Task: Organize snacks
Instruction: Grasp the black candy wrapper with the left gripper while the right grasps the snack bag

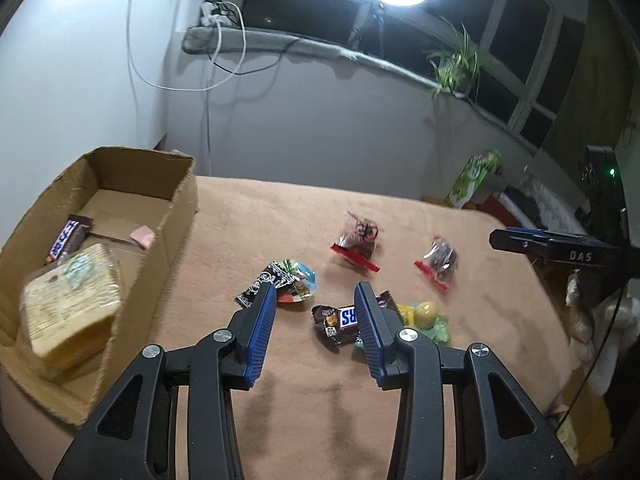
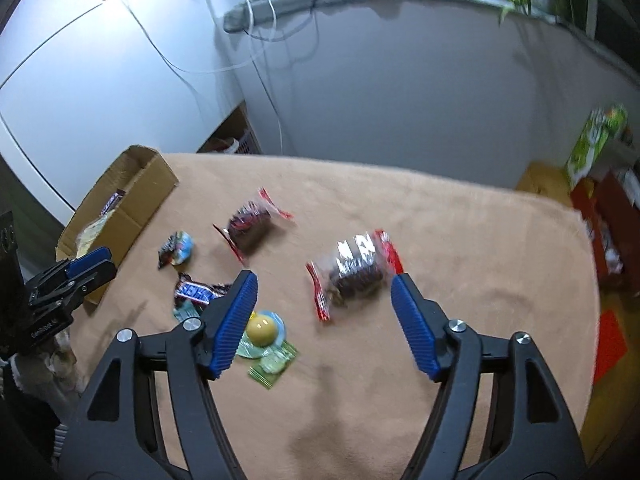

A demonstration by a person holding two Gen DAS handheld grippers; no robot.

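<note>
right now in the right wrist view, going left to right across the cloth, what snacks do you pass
cardboard box → small blue-and-black packet → snickers bar → yellow egg candy → clear bag with red ends

**Camera placement: two wrist fisheyes over one table**

The left wrist view looks forward and down from close above the tan tabletop (image 1: 460, 240), cardboard box (image 1: 180, 216) at its left. The right wrist view faces likewise from farther right. Both share the scattered snacks, box and window wall.
</note>
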